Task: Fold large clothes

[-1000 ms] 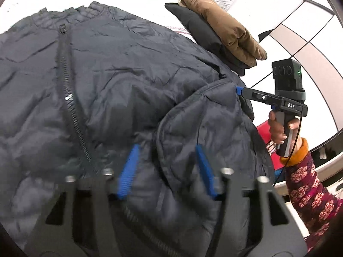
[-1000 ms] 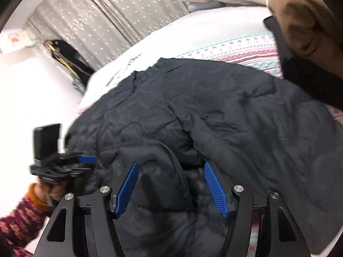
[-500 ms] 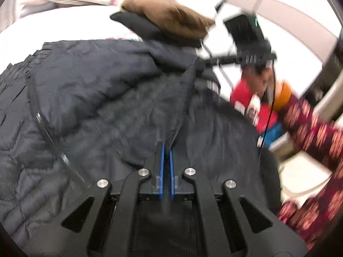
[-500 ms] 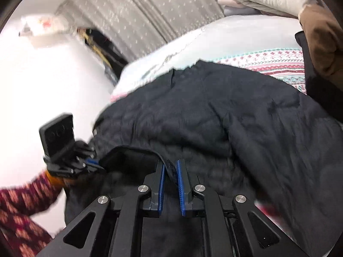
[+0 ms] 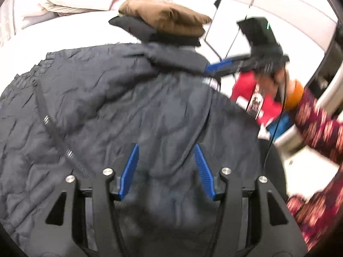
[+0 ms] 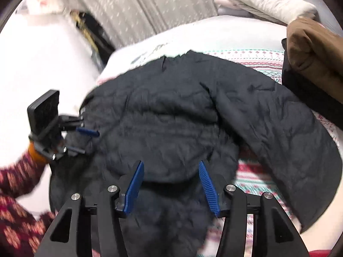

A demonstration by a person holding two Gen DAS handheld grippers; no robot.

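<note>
A dark quilted jacket (image 5: 107, 96) lies spread on the bed, zipper up, with one side folded over its middle. My left gripper (image 5: 166, 147) hovers over that folded part. Its jaws are opening, and the fabric lies under them without the blue pads pressing it. In the right wrist view the same jacket (image 6: 171, 117) fills the centre. My right gripper (image 6: 170, 165) stands over its near rounded edge with its jaws opening and the pads off the cloth. Each view shows the other gripper at the jacket's edge: right gripper (image 5: 216, 67), left gripper (image 6: 88, 131).
A folded brown garment (image 5: 167, 19) sits on a folded black one at the jacket's far side. White pillows (image 6: 268, 2) lie behind. The patterned bedsheet (image 6: 257, 177) shows beside the jacket. A red item (image 5: 257, 98) and a person's patterned sleeve (image 5: 317, 117) are at the bed's edge.
A second ago both grippers were open around the jacket's edge; half a second ago both were shut on it and carrying it across. Now both have opened and the fold lies on the jacket.
</note>
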